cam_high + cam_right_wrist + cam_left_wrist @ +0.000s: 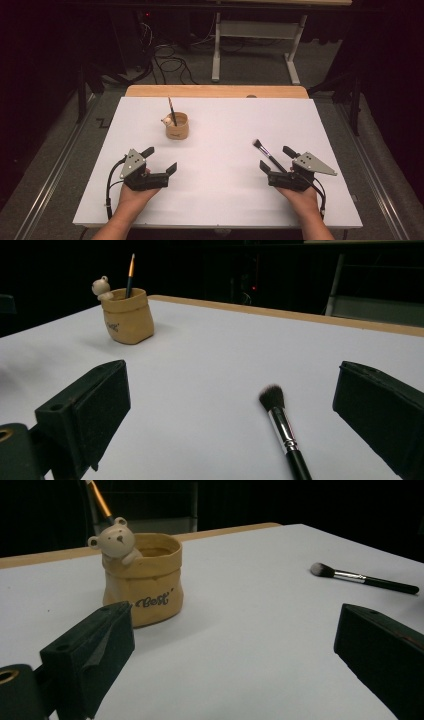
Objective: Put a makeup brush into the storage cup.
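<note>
A tan bag-shaped cup (177, 126) with a small bear figure on its rim stands on the white table (220, 200), left of centre. A thin pencil-like brush (172, 111) stands in it. A black-handled makeup brush (267, 154) lies flat at the right, bristles pointing away. My left gripper (162, 159) rests open near the front left, aimed at the cup (142, 582). My right gripper (276, 159) rests open at the front right, its jaws either side of the makeup brush's (284, 432) handle without closing on it.
A wooden strip (215, 91) borders the table's far edge. Beyond it are a dark floor with cables (170, 62) and a white table frame (257, 45). Between the cup and the makeup brush (362, 578) the white surface is bare.
</note>
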Demonstrator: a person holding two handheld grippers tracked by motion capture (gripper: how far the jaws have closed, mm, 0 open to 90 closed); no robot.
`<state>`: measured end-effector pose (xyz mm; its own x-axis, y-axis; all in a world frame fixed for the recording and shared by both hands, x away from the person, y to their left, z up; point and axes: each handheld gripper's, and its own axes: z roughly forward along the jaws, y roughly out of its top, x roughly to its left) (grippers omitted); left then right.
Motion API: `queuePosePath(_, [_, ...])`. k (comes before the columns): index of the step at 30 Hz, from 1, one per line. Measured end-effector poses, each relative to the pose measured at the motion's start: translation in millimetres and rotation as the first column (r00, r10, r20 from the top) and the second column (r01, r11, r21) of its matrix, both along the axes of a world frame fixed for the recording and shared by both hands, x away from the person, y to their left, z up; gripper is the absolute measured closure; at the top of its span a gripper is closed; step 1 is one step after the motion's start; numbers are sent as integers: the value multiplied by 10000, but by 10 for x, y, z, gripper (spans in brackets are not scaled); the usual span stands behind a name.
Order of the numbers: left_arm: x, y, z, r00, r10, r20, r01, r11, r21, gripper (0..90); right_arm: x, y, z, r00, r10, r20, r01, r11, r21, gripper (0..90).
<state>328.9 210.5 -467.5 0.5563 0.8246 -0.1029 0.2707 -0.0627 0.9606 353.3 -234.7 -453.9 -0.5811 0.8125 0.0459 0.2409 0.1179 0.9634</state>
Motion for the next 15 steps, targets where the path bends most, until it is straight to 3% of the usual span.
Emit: queuePosePath(15, [-14,-18,6,9997,-112,205,114,9999,-96,36,-2,-99,35,9987,-497,129,499,9987,-143,25])
